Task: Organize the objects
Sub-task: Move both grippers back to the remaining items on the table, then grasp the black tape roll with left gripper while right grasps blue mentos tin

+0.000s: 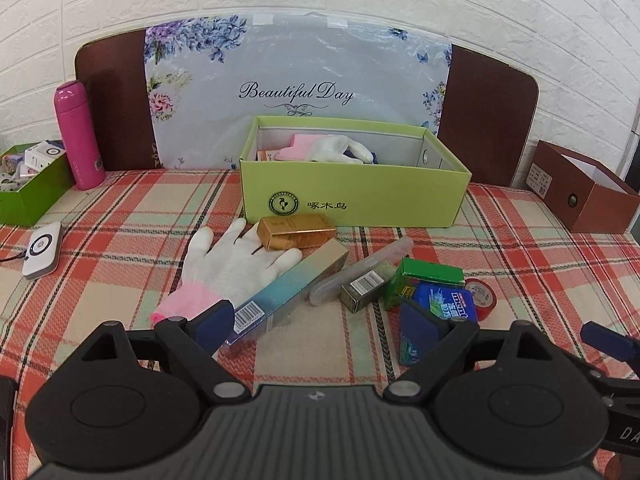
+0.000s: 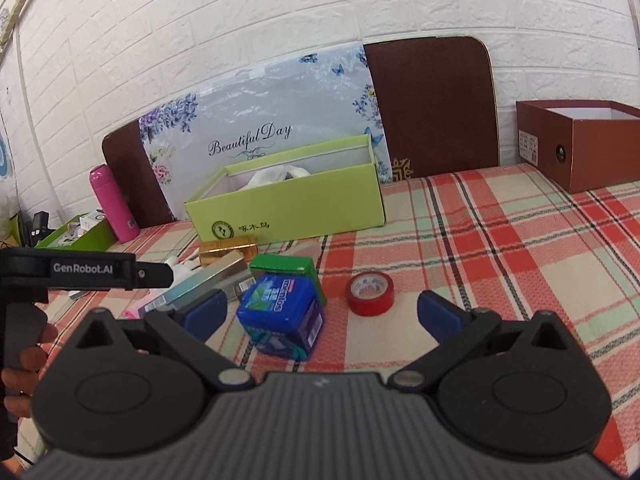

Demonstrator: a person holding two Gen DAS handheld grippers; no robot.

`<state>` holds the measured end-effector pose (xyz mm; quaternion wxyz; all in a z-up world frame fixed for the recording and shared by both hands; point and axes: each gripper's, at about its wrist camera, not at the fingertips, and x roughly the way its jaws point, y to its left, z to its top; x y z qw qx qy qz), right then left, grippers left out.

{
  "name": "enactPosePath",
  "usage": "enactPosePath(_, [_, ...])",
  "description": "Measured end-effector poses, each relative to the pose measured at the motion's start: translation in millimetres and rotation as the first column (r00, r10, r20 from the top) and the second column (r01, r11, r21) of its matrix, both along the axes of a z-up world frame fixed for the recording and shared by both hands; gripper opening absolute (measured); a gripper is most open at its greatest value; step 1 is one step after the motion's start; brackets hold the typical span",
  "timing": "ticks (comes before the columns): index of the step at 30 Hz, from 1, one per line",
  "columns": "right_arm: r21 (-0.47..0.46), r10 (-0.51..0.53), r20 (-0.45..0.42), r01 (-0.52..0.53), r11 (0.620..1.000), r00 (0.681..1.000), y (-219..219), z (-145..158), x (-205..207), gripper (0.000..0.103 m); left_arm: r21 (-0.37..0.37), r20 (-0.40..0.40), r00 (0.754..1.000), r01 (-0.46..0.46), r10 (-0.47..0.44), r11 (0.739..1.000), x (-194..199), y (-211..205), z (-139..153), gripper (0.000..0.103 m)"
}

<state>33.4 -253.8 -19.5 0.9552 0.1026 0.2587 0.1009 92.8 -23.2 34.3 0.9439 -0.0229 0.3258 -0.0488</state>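
Plaid tablecloth (image 1: 500, 248); gloves (image 1: 332, 148) in green box (image 1: 352, 196)

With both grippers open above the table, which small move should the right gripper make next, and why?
Probably move the right gripper slightly left and down around the blue mint tin. It is open and empty, and the tin lies closest, just left of centre between its fingers, on the cloth in front of the light green box.

Left tool (image 1: 318, 322) spread wide, empty; right tool (image 2: 322, 312) likewise.
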Motion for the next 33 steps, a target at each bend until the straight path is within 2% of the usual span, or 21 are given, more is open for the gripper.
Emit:
enactPosePath(6, [0.014,0.04,-0.032,-0.039,0.999,0.999,11,-10,-5,0.103,-0.047,-0.04,0.999,-0.023,0.021,0.999,-12,16,-15,0.092])
enactPosePath(10, [-0.02,0.048,-0.047,-0.049,0.999,0.998,19,-16,-6,0.103,-0.098,-0.088,0.996,-0.028,0.02,0.995,-18,28,-30,0.092])
enactPosePath(13, [-0.051,0.0,-0.053,-0.002,0.999,0.999,17,-19,-5,0.103,-0.14,-0.121,0.993,-0.008,-0.009,0.99,-20,27,-38,0.092])
enactPosePath(17, [-0.058,-0.062,-0.053,0.059,0.997,0.997,4,-19,-5,0.103,-0.179,-0.12,0.989,0.068,-0.09,0.981,-20,8,-45,0.087])
enactPosePath(18, [-0.062,-0.072,-0.051,0.069,0.996,0.996,2,-18,-5,0.103,-0.184,-0.117,0.987,0.091,-0.114,0.979,-19,2,-47,0.083])
enactPosePath(20, [-0.072,-0.091,-0.049,0.088,0.994,0.995,-3,-18,-5,0.103,-0.183,-0.117,0.982,0.123,-0.145,0.976,-15,-8,-53,0.066])
enactPosePath(22, [-0.084,-0.107,-0.055,0.103,0.991,0.993,-7,-17,-2,0.102,-0.202,-0.145,0.975,0.137,-0.168,0.97,-7,-10,-62,0.031])
enactPosePath(23, [-0.089,-0.113,-0.059,0.107,0.99,0.992,-8,-17,-1,0.1,-0.224,-0.162,0.97,0.14,-0.178,0.964,-4,-8,-67,0.024])
enactPosePath(25, [-0.097,-0.103,-0.063,0.097,0.991,0.993,-5,-16,5,0.097,-0.252,-0.177,0.966,0.142,-0.189,0.957,-3,1,-73,0.021])
enactPosePath(28, [-0.11,-0.051,-0.077,0.042,0.993,0.996,12,-17,22,0.094,-0.229,-0.17,0.973,0.117,-0.159,0.966,-6,15,-70,0.021])
enactPosePath(33, [-0.107,0.024,-0.098,-0.034,0.994,0.995,53,-28,53,0.086,-0.236,-0.158,0.979,0.092,-0.132,0.967,-8,33,-66,0.021])
